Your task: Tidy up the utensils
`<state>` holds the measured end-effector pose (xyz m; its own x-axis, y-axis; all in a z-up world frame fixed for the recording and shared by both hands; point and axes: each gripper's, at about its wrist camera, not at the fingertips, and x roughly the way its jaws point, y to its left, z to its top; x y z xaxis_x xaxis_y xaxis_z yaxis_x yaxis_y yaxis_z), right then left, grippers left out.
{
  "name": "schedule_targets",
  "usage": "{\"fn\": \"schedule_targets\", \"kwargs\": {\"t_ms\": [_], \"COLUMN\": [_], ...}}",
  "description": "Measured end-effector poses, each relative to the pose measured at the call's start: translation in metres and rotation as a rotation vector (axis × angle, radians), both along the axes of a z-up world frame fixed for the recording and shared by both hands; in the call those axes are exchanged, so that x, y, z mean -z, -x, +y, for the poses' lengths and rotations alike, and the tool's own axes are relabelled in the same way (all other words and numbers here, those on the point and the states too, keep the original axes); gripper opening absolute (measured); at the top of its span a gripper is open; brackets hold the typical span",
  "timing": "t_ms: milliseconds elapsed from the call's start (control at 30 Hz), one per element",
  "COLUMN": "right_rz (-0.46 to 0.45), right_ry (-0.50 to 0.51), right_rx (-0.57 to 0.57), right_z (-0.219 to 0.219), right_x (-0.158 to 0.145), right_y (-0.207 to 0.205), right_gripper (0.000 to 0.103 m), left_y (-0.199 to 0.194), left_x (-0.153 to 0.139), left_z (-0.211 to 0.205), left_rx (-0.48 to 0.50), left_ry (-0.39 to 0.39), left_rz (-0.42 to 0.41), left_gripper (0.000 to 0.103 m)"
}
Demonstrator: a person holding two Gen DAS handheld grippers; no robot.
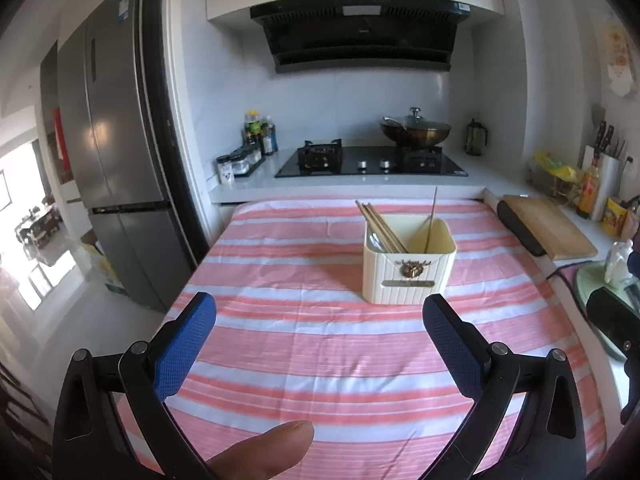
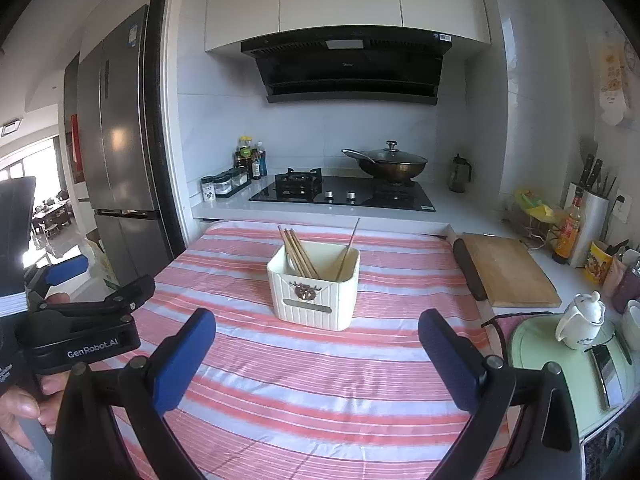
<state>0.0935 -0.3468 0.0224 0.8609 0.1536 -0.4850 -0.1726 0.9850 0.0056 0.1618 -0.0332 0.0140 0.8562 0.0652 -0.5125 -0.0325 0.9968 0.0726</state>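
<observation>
Both of my tools are spread wide with nothing between their blue pads: the left hand-held gripper [image 1: 319, 336] hangs over the near part of the surface [image 1: 280, 360], which is covered with a pink-and-white striped cloth, and the right hand-held gripper [image 2: 317, 348] hovers over the same cloth with its fingers equally far apart. From the right wrist view I can also see the left tool's black body at the left edge, held in a hand [image 2: 24, 396].

On the cloth, toward the far edge of the surface and somewhat right of centre in the left wrist view, stands the cream ribbed plastic utensil holder [image 1: 408, 268], upright, with a small brown ornament on its front wall. A bundle of light wooden chopsticks [image 1: 380, 226] leans to the left in its left compartment. A single thin metal chopstick [image 1: 433, 220] stands nearly upright in the right compartment. Something pale metal shows just behind the wooden bundle, but I cannot tell what it is.

Beyond the far edge sits a black gas hob [image 2: 344, 194] carrying a dark lidded wok [image 2: 394, 164]. Off the right edge lies a wooden cutting board [image 2: 508, 270].
</observation>
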Motion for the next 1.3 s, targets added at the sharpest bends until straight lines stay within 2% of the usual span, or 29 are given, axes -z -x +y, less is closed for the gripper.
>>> {"fn": "schedule_targets", "kwargs": {"t_ms": [1300], "right_rz": [-0.021], "right_ry": [0.063], "right_rx": [0.056], "right_z": [-0.001], "right_x": [0.004], "right_y": [0.002], "right_gripper": [0.103], "left_y": [-0.001], "left_x": [0.01], "left_z": [-0.005], "left_rx": [0.009], "left_ry": [0.001], "left_rz": [0.02], "left_gripper": [0.103]}}
